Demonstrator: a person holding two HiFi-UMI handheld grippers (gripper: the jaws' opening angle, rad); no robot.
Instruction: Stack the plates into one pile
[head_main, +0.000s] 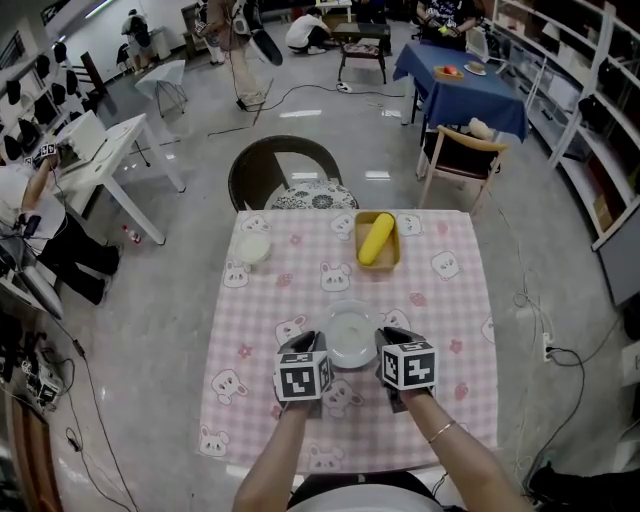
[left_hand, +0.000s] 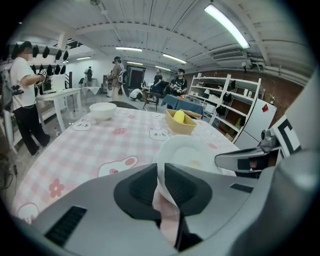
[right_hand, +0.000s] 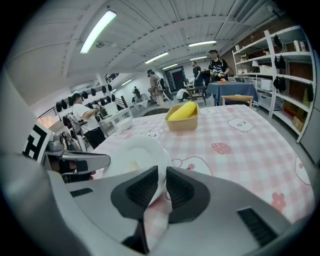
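Note:
A white plate (head_main: 350, 335) lies low over the middle of the pink checked table (head_main: 450, 300), a gripper at each side of it. My left gripper (head_main: 318, 345) has the plate's left rim between its pads. In the left gripper view the plate (left_hand: 192, 152) runs out from the left gripper (left_hand: 161, 175), whose jaws stand close on the rim. My right gripper (head_main: 385, 340) holds the opposite rim. The right gripper view shows the plate (right_hand: 132, 155) pinched in the right gripper (right_hand: 162, 182). A smaller white dish (head_main: 252, 250) sits at the table's far left.
A yellow tray (head_main: 377, 240) with a yellow object in it stands at the far middle of the table. A dark chair (head_main: 285, 175) is tucked in at the far edge. Other tables, shelves and people fill the room beyond.

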